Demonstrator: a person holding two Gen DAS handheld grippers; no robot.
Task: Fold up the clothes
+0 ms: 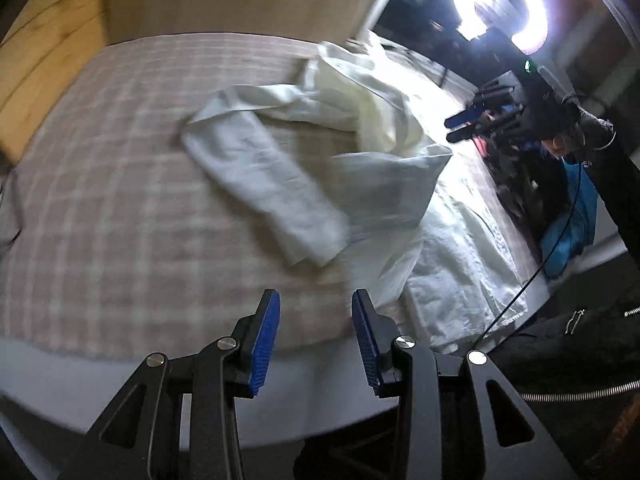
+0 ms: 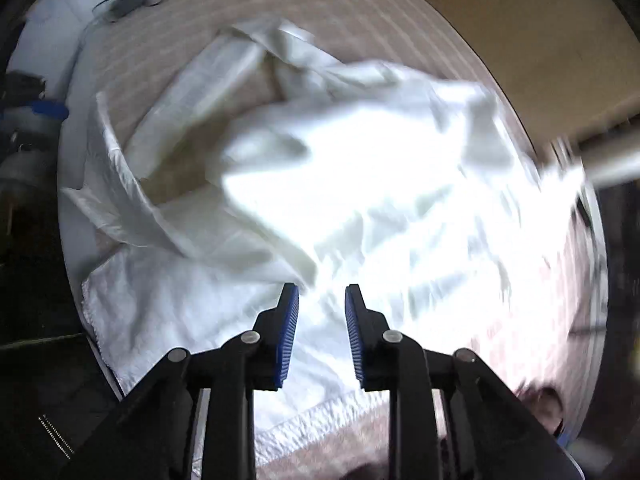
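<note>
The white garment lay crumpled on the checked bed, one sleeve flung out. Both the left hand-held gripper and the right hand-held gripper stood open and empty, seemingly ready to spread it flat.

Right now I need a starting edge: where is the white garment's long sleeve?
In the left wrist view, the white garment's long sleeve lies diagonally on the pink checked bedspread, left of the crumpled body.

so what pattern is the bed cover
Pink and white plaid bed cover, clearest in the left wrist view.
</note>
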